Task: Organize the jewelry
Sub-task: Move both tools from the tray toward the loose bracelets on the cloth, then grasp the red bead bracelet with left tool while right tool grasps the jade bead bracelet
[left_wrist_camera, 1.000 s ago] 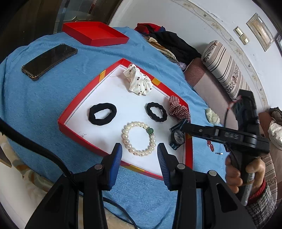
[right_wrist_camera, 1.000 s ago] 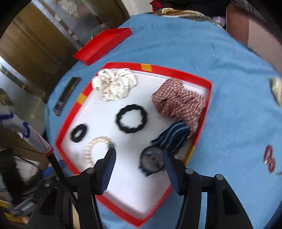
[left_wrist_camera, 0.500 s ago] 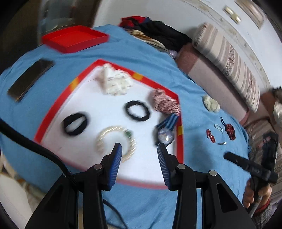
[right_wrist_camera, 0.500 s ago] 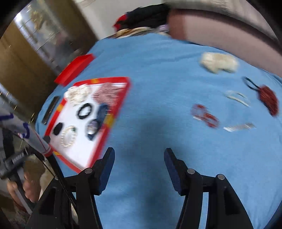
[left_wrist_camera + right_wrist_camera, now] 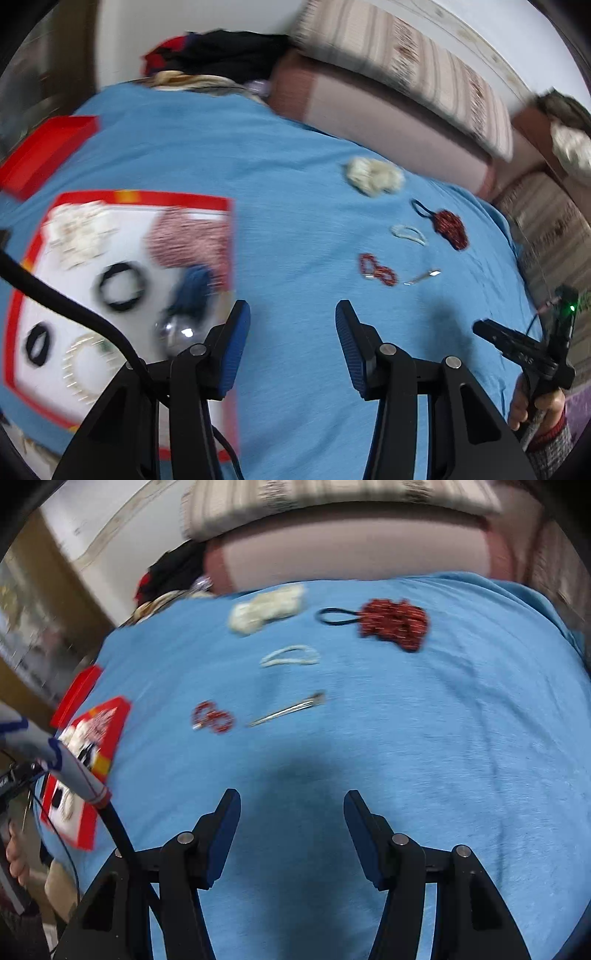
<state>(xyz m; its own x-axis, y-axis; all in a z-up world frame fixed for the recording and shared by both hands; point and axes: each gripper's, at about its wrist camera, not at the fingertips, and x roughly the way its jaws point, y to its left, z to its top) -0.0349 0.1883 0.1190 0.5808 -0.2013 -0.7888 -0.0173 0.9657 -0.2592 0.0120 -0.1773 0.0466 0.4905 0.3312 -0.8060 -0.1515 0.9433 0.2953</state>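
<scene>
both tongs gaping, nothing held. left gripper [image 5: 291, 345] beside red tray [image 5: 177, 196]; right gripper [image 5: 291, 834] over blue cloth [image 5: 406, 738], short of silver hair clip [image 5: 288, 709].

Pink sofa [image 5: 354, 554] behind blue-covered counter [image 5: 406, 738]; striped cushion [image 5: 424, 74] atop sofa; white wall [image 5: 155, 26] beyond; dark clothes pile [image 5: 225, 55] beside sofa.

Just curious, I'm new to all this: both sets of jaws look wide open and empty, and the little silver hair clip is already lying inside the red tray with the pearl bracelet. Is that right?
Not quite. The silver hair clip is not in the red tray; it lies out on the blue cloth, beside the small red beaded piece, as the right wrist view shows. The rest holds: both sets of jaws are open and empty.
</scene>
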